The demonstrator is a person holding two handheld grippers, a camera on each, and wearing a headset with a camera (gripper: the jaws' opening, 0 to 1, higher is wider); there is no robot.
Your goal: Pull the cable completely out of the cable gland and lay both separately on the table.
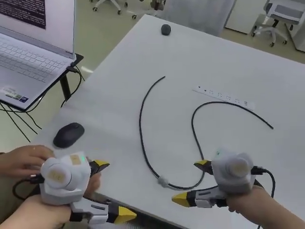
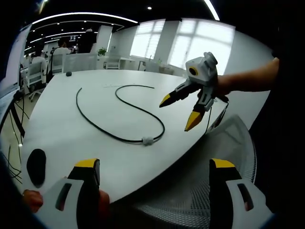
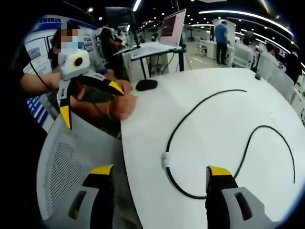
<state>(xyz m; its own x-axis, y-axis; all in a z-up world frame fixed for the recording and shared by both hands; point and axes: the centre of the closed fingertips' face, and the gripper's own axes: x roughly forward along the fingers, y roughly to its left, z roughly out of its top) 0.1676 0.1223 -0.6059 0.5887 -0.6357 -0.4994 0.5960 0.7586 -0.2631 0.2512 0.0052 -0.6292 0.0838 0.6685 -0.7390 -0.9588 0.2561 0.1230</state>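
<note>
A long black cable [image 1: 141,124] lies in an S-shaped curve on the white table [image 1: 119,62]. A small pale cable gland [image 1: 163,181] sits on the cable near the table's front edge, with the cable running through it. My left gripper [image 1: 112,191] is open at the front left, off the table edge. My right gripper [image 1: 189,181] is open just right of the gland, a short way from it. In the left gripper view, the gland [image 2: 147,140] lies ahead of the open left gripper [image 2: 153,164]. In the right gripper view, the gland [image 3: 165,160] lies just beyond the open right gripper [image 3: 159,170].
A black mouse [image 1: 69,134] lies at the left table edge, with a laptop [image 1: 28,52] on a stand beyond it. A white power strip [image 1: 224,95] and a dark round object [image 1: 165,29] lie farther back. A mesh chair [image 2: 190,191] stands below the front edge.
</note>
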